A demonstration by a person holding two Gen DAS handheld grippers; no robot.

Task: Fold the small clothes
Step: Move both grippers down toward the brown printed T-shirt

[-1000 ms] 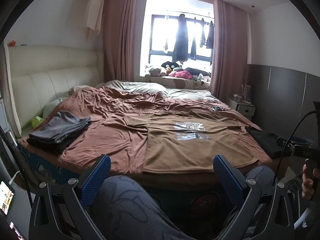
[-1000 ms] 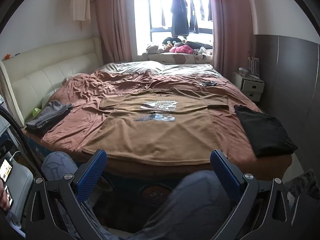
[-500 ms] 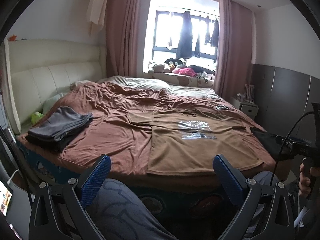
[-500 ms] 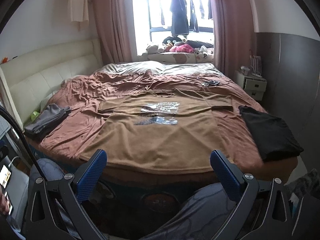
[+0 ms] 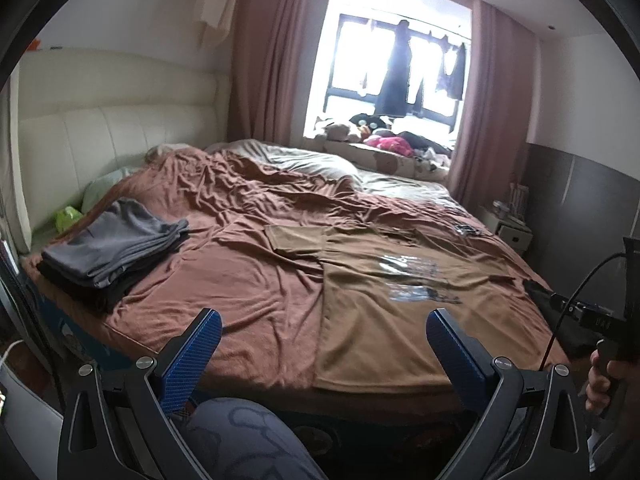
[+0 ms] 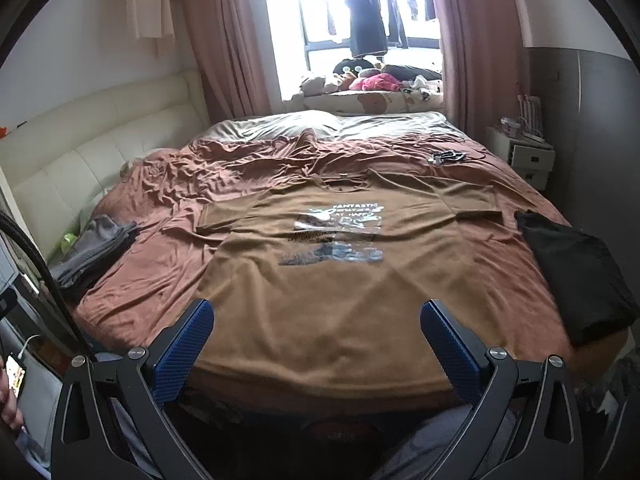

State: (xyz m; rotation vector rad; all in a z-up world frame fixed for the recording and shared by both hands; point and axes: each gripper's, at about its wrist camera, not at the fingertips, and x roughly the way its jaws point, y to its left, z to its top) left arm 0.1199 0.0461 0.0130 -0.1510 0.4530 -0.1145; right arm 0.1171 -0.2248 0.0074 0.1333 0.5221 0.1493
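Both hand-held grippers, left gripper (image 5: 320,336) and right gripper (image 6: 316,328), hang spread wide, empty, at the bed's near edge. Brown printed cotton T-shirt (image 6: 336,280) lies flat on rust-brown bedsheet (image 5: 240,272); hem appears blurred.

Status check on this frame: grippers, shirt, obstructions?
Left gripper open, empty. Right gripper open, empty. Brown T-shirt flat on bed, unfolded. Nothing on it.

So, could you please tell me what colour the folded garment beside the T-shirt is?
Black, clearest in the right wrist view.
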